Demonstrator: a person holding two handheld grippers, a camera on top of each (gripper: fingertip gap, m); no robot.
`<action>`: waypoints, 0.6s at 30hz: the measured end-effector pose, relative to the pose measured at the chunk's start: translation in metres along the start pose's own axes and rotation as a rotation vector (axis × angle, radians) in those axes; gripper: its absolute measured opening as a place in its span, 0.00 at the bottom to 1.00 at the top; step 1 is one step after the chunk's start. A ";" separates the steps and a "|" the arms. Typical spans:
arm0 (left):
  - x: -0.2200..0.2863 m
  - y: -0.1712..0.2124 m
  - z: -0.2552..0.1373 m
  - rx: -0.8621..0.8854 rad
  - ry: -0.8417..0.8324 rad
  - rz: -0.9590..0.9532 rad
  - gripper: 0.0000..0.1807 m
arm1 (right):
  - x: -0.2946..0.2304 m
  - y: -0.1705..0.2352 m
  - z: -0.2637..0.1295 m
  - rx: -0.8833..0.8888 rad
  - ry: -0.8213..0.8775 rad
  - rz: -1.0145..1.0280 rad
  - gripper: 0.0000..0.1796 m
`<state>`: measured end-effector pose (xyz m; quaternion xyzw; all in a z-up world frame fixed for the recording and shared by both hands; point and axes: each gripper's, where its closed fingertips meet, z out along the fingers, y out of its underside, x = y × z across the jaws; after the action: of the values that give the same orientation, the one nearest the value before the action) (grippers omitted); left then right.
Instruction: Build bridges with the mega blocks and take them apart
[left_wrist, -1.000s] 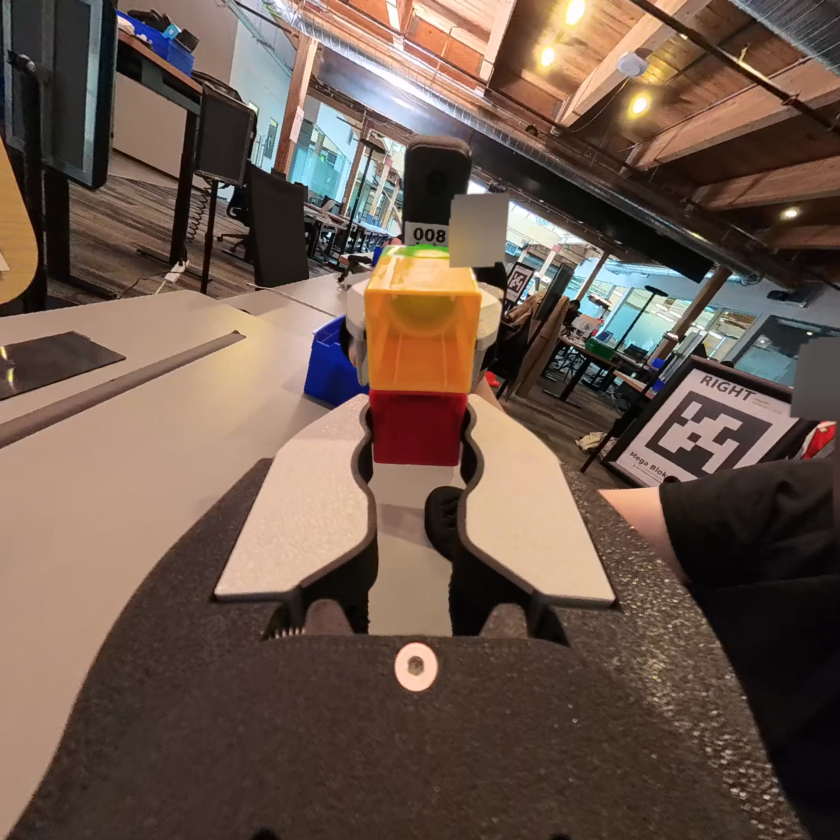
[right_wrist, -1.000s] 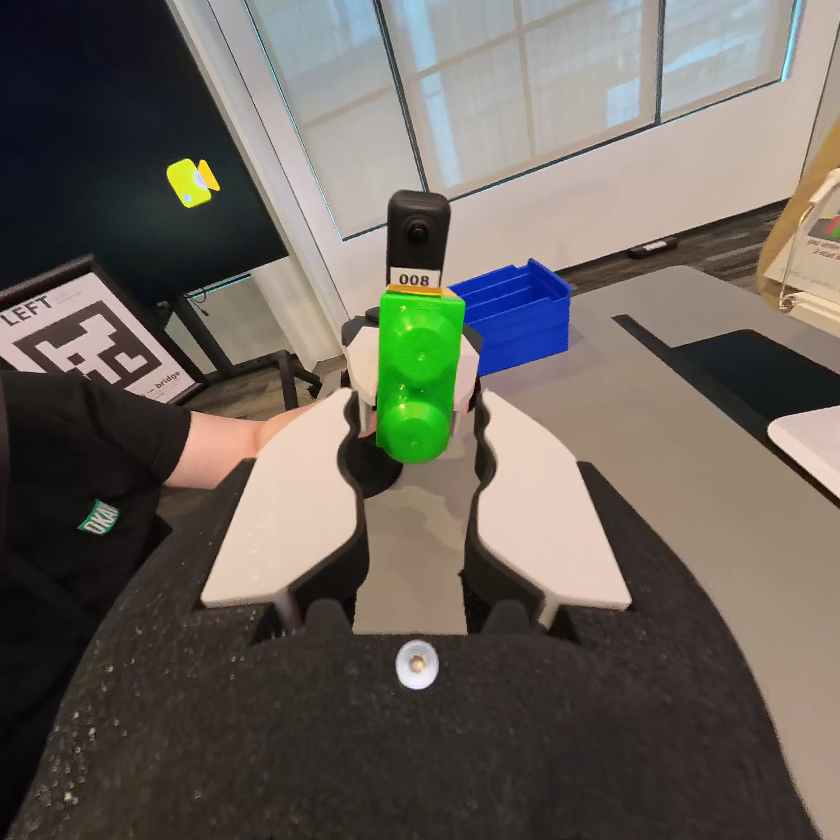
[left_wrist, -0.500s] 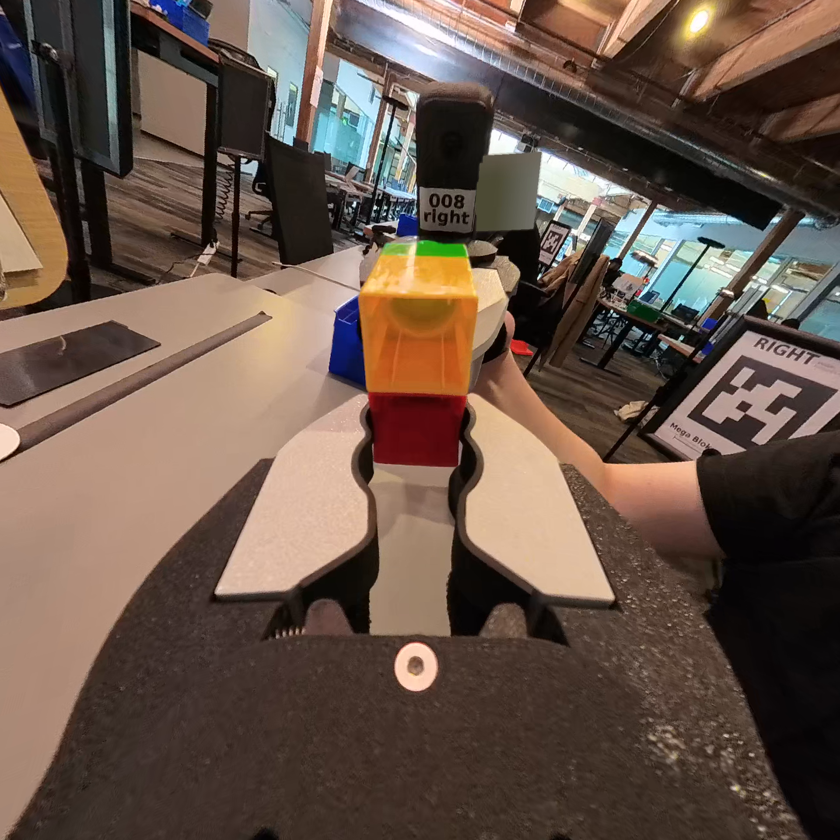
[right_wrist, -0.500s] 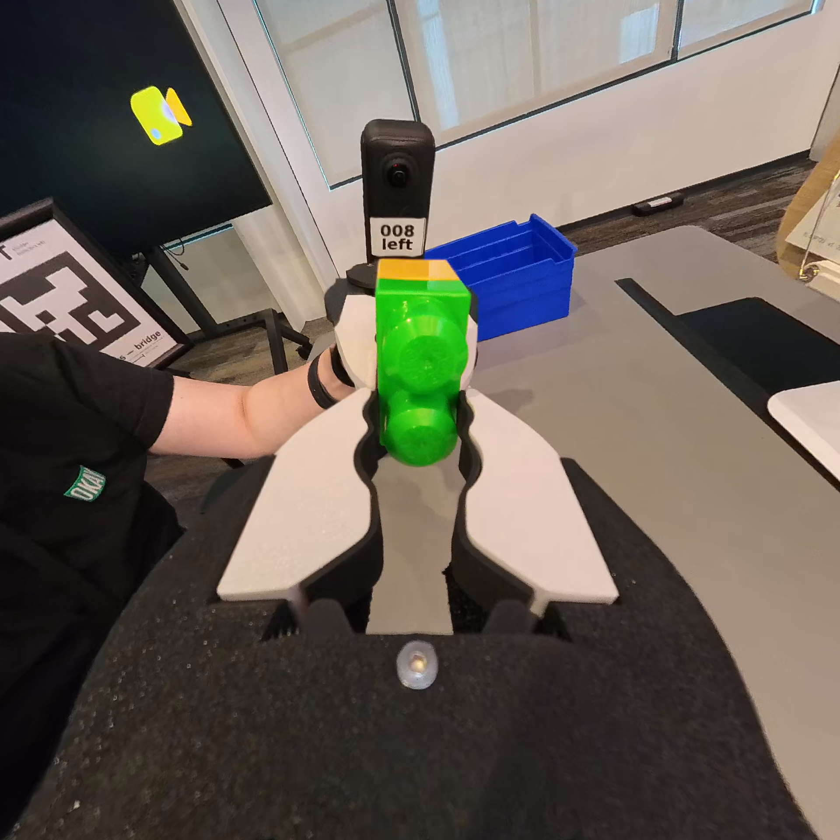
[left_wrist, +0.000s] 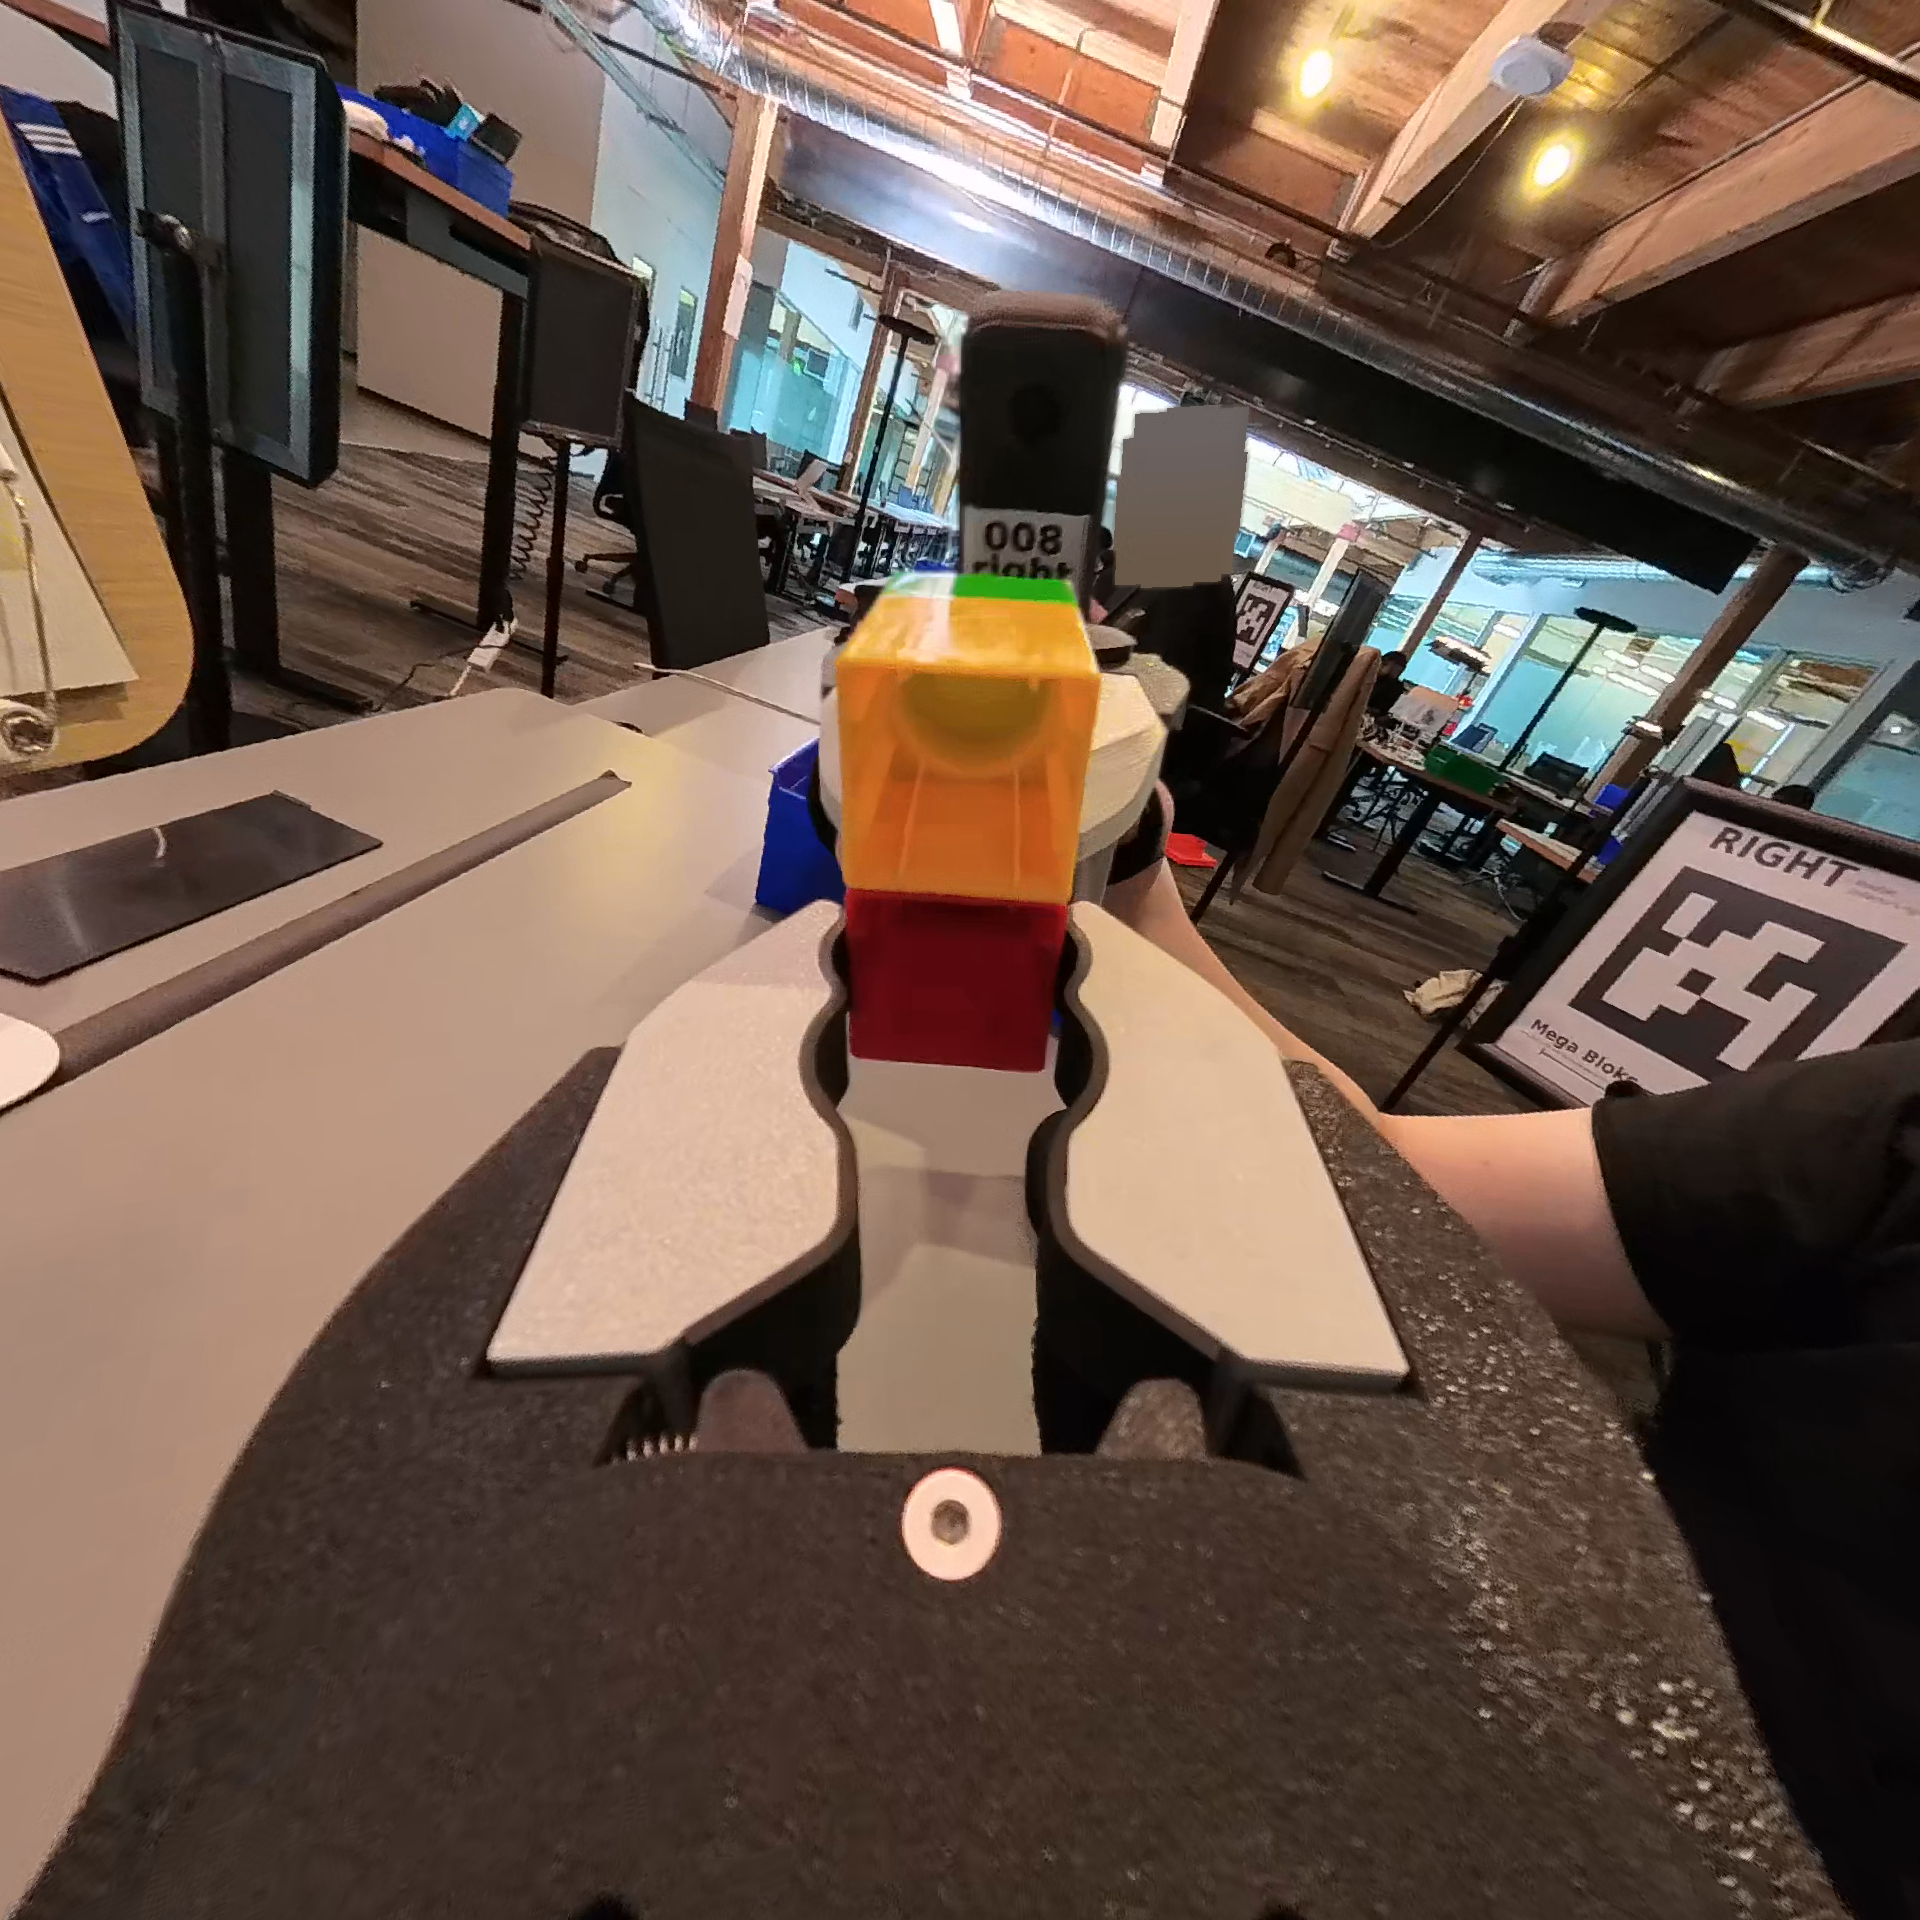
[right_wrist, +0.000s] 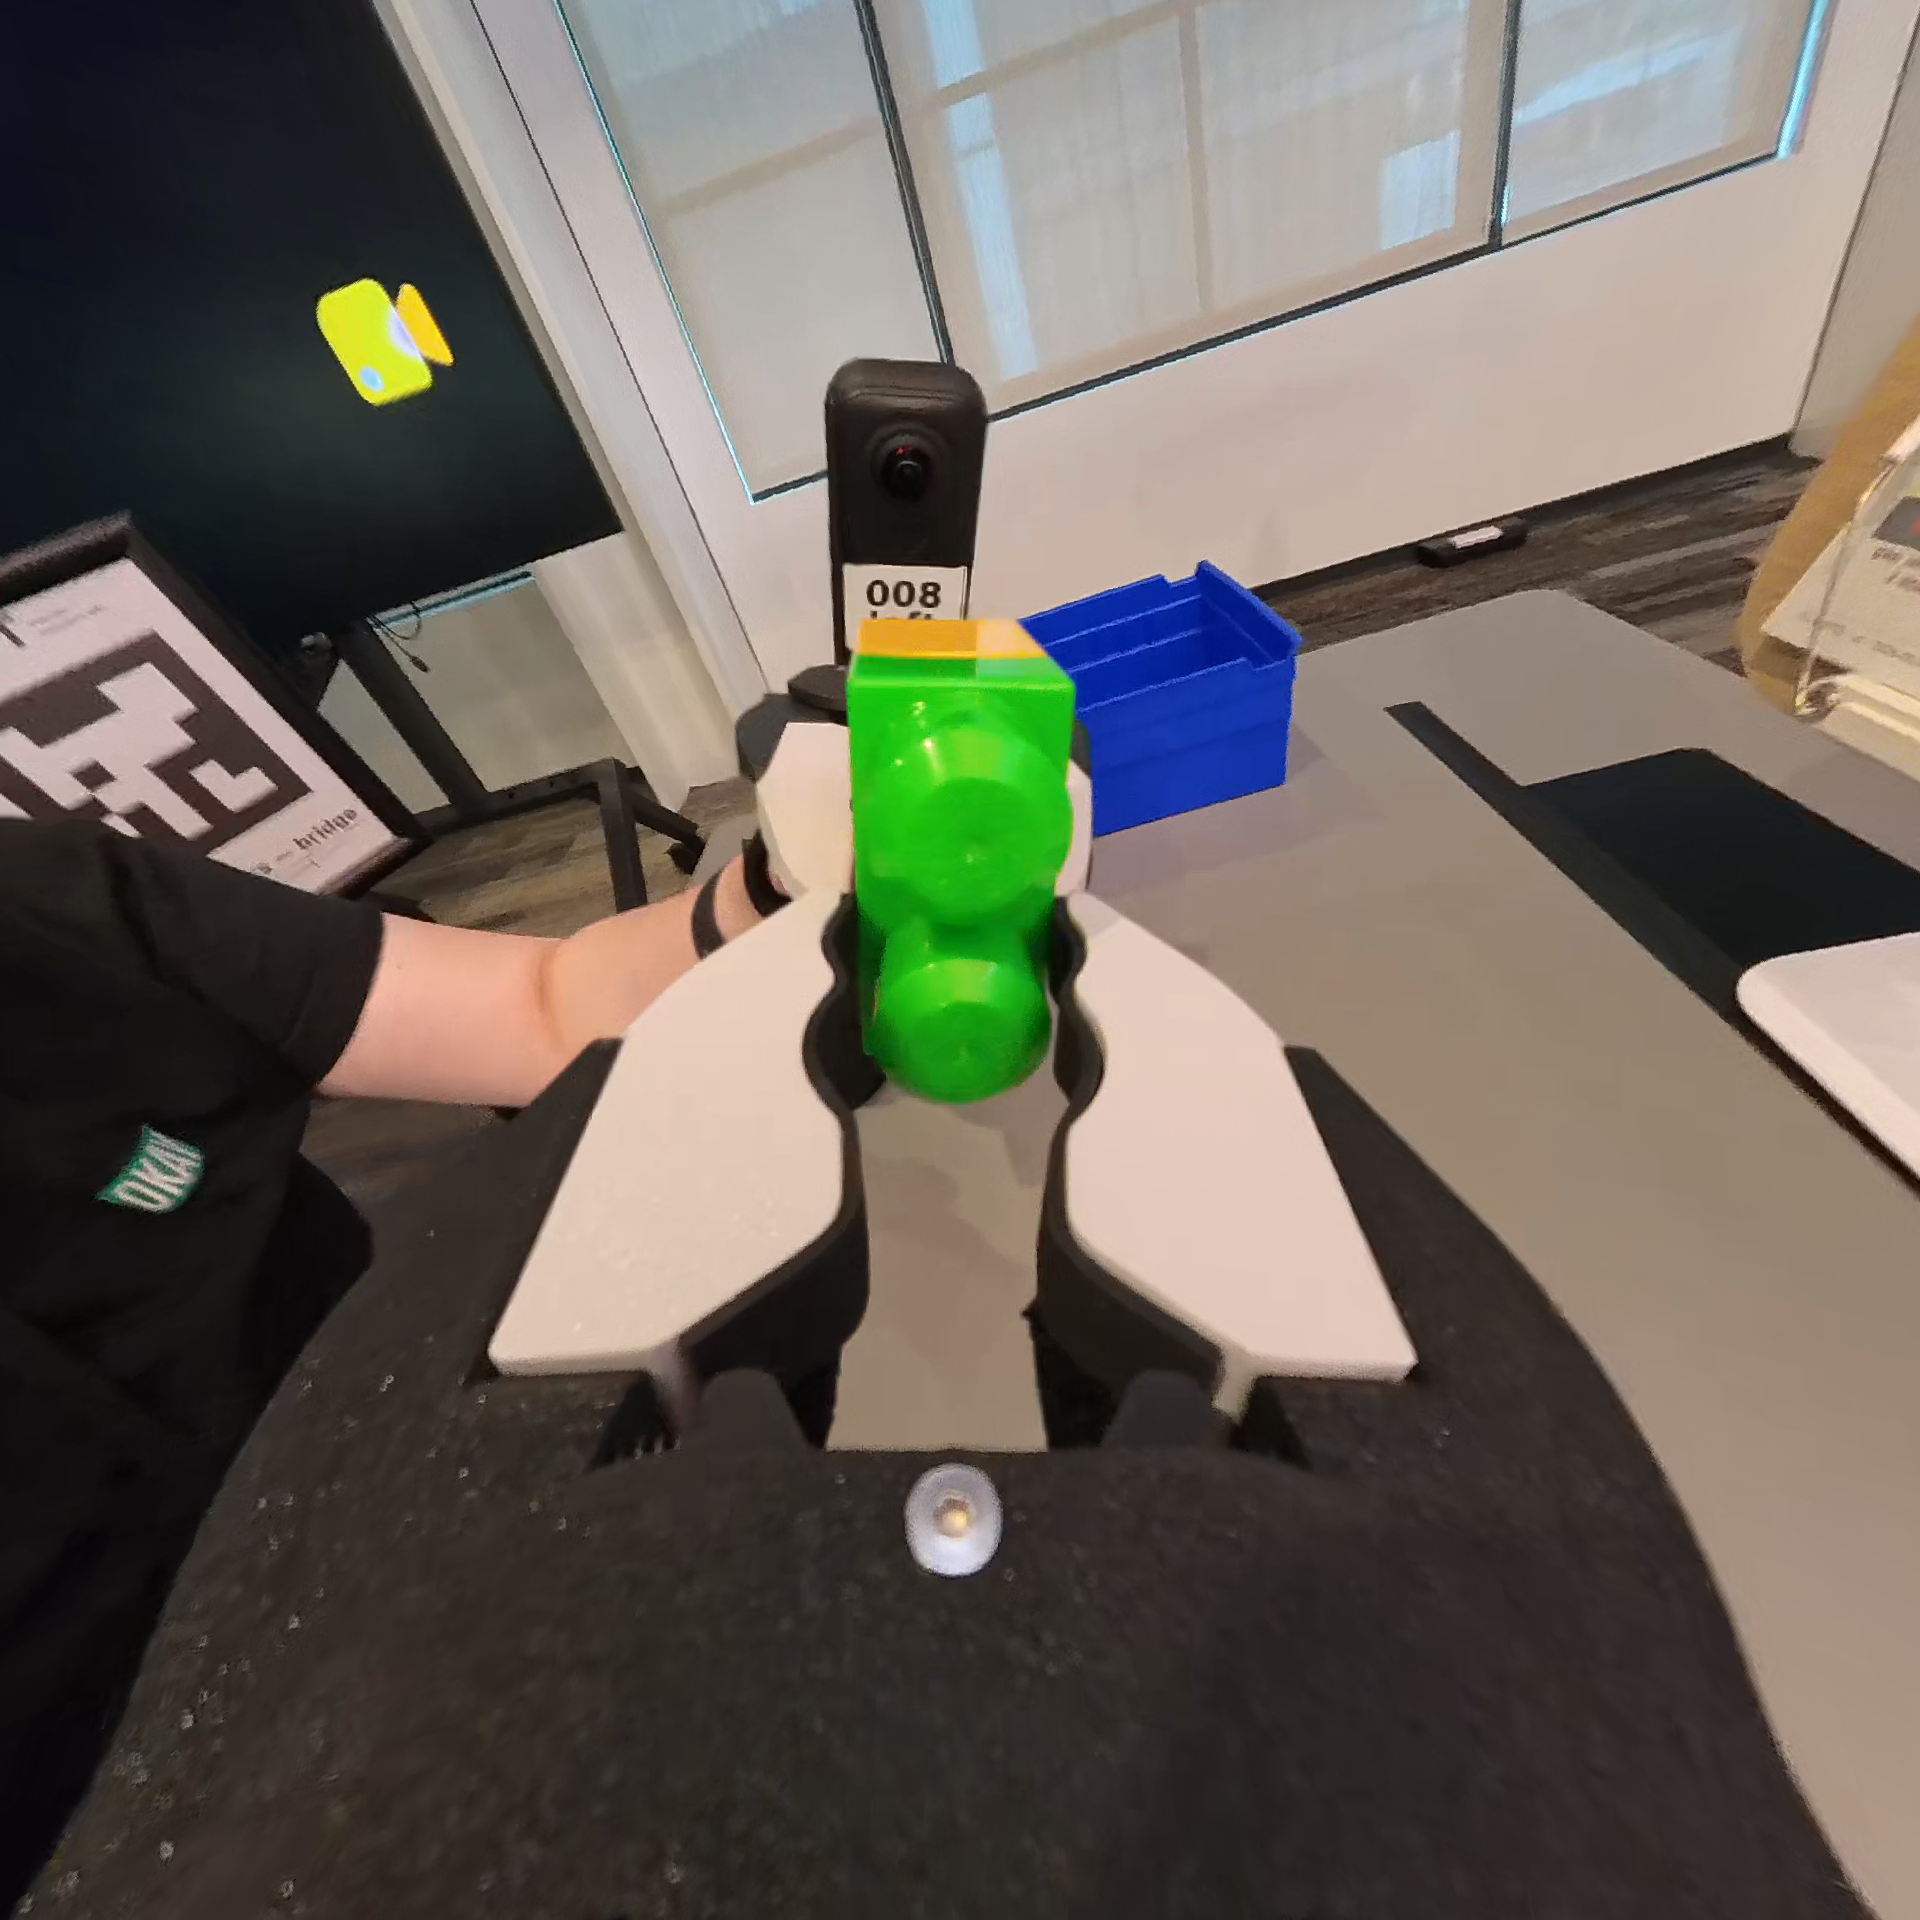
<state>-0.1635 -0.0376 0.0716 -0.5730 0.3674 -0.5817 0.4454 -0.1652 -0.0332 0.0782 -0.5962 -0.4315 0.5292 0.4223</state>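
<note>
In the left wrist view my left gripper is shut on a red block, with its pads against both sides. An orange block is stuck above the red one, and a green block shows behind it. In the right wrist view my right gripper is shut on the same green block, whose two studs face the camera. Orange and yellow blocks show behind it. The joined blocks hang between the two grippers above the grey table. The right gripper's white fingers show past the blocks.
A blue bin stands on the table behind the blocks and also shows in the left wrist view. A black mat lies to the left. A white object sits at the right edge. A person's arm reaches in. The grippers are tip to tip, or close to it. The white object is about 35 cm from my left fingertips.
My right gripper's pads stood apart around the green block a second ago and have closed onto it. Both grippers shifted a little with the blocks. The left grasp on the red block is unchanged.
</note>
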 end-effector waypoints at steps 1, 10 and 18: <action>-0.001 0.000 0.000 -0.004 -0.008 0.002 0.27 | 0.000 -0.001 -0.001 -0.004 0.020 -0.041 0.19; -0.008 -0.048 -0.067 0.122 -0.010 0.064 0.33 | -0.043 -0.041 -0.031 -0.167 0.649 -1.238 0.19; -0.004 -0.063 -0.083 0.179 -0.006 0.068 0.32 | -0.087 0.032 -0.049 -0.676 0.670 -1.945 0.19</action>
<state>-0.2528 -0.0197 0.1228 -0.5201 0.3319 -0.5948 0.5154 -0.1198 -0.1282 0.0745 -0.1985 -0.7059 -0.3687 0.5713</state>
